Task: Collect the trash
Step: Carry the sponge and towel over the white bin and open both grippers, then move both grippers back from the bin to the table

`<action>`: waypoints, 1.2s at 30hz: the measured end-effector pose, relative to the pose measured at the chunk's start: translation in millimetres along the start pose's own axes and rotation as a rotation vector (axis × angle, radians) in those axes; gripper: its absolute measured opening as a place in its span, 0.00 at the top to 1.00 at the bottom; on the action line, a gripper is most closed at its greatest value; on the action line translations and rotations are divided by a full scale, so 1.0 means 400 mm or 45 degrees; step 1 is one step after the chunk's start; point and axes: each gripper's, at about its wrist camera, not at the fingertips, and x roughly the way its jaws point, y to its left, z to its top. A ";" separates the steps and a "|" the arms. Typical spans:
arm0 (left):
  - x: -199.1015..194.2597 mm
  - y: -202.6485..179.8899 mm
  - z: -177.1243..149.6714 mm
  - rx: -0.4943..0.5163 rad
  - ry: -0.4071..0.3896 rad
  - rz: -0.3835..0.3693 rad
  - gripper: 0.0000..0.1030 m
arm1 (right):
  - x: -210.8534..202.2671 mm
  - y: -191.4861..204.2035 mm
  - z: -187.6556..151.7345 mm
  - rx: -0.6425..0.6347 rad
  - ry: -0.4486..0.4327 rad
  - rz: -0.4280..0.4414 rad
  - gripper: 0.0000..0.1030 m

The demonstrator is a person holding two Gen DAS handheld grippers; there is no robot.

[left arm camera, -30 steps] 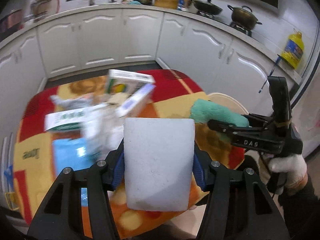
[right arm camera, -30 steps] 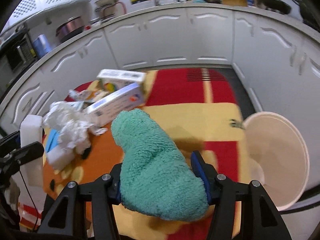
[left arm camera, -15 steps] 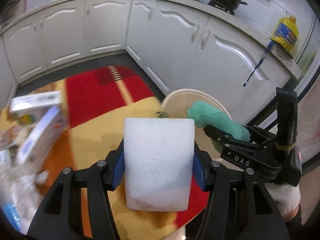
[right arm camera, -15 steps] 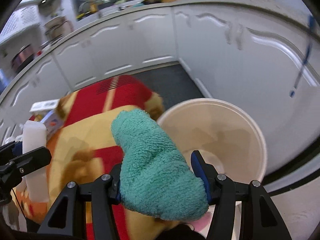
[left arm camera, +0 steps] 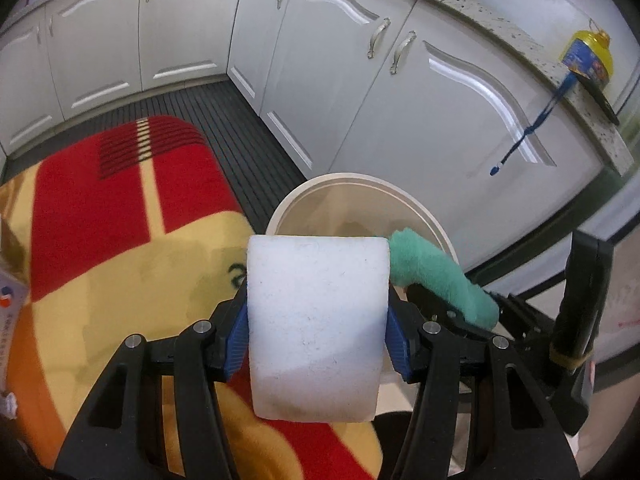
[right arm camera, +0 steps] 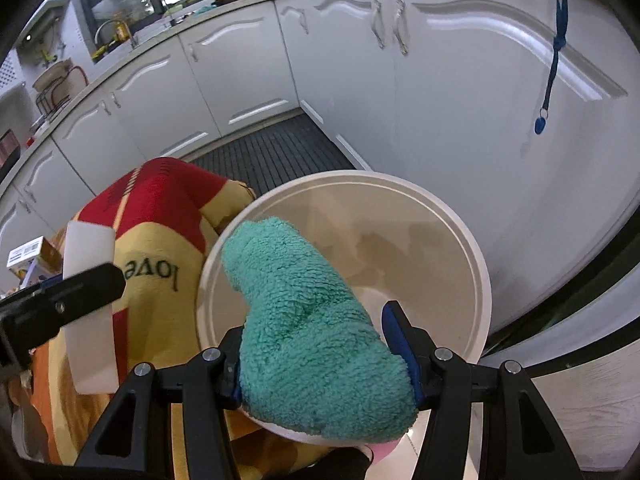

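Note:
My left gripper (left arm camera: 317, 334) is shut on a white foam block (left arm camera: 316, 320), held above the table's right edge, just short of the cream trash bin (left arm camera: 416, 204). My right gripper (right arm camera: 324, 344) is shut on a teal fluffy cloth (right arm camera: 308, 320) and holds it over the open mouth of the bin (right arm camera: 476, 252). The cloth also shows in the left wrist view (left arm camera: 436, 276), to the right of the block. The block shows in the right wrist view (right arm camera: 90, 288) at the left. The inside of the bin looks bare where it shows.
The table wears a red, yellow and orange cloth (left arm camera: 100, 216). White kitchen cabinets (left arm camera: 400, 100) stand close behind the bin. A dark ribbed floor mat (right arm camera: 272, 152) lies beyond. Boxes (right arm camera: 28, 256) lie far left on the table. A blue cord (right arm camera: 554, 40) hangs off the counter.
Both grippers swung right, away from the pile of trash on the table, to the bin. The cloth now hangs over the bin's mouth; the block has come near its rim.

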 end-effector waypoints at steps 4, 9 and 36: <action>0.035 0.000 0.016 -0.031 0.004 -0.030 0.45 | 0.022 -0.005 -0.001 0.027 0.013 -0.033 0.45; 0.063 0.006 0.026 -0.076 0.026 -0.119 0.37 | 0.041 -0.025 0.000 0.080 0.020 -0.051 0.41; -0.045 0.035 -0.031 -0.010 -0.121 0.055 0.33 | 0.008 0.011 -0.020 0.035 0.026 -0.051 0.19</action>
